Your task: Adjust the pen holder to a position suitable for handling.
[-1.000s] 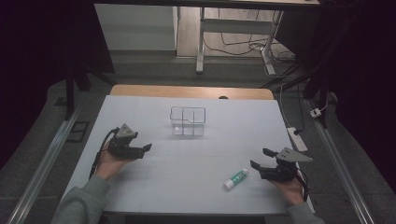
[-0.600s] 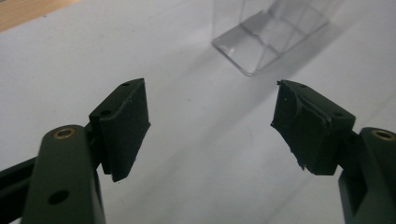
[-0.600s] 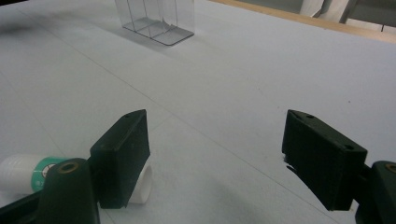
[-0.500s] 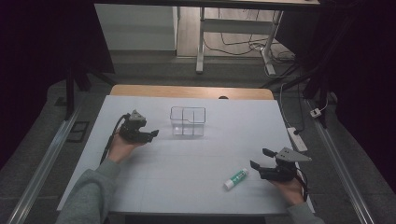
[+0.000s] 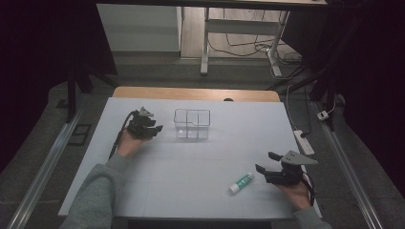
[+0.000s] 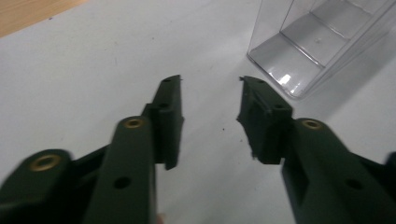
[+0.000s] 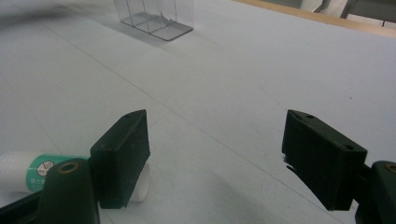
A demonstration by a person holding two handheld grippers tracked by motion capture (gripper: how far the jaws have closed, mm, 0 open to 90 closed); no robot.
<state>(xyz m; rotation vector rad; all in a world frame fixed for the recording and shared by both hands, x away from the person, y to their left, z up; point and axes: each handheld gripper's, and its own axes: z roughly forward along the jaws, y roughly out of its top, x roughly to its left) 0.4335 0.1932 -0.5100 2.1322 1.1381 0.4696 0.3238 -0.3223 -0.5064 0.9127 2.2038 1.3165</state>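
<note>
**Clear box at centre, glue stick at lower right**

Standing just above the middle of the high view, the clear divided box point(image 5: 192, 123) rests upright on the white table point(image 5: 191, 191), its inner walls splitting it into compartments. To its left in that frame, the left gripper point(image 5: 155, 129) is held close beside the box without touching it, jaws spread apart with nothing between them. In the left gripper view the box point(image 6: 322, 42) fills the upper right corner, just beyond and to the right of the parted jaws, with bare table between them.

Toward the lower right of the high view lies the glue stick point(image 5: 241, 182), a white tube with a green label, flat on the table and well apart from the box. The right gripper point(image 5: 265, 162) sits just to its right, jaws released wide and empty. In the right gripper view the glue stick point(image 7: 28, 175) lies at the lower left, beside and partly behind the left-hand jaw, outside the gap; whether they touch I cannot tell. The box point(image 7: 154, 16) shows far off at the top of that view.
</note>
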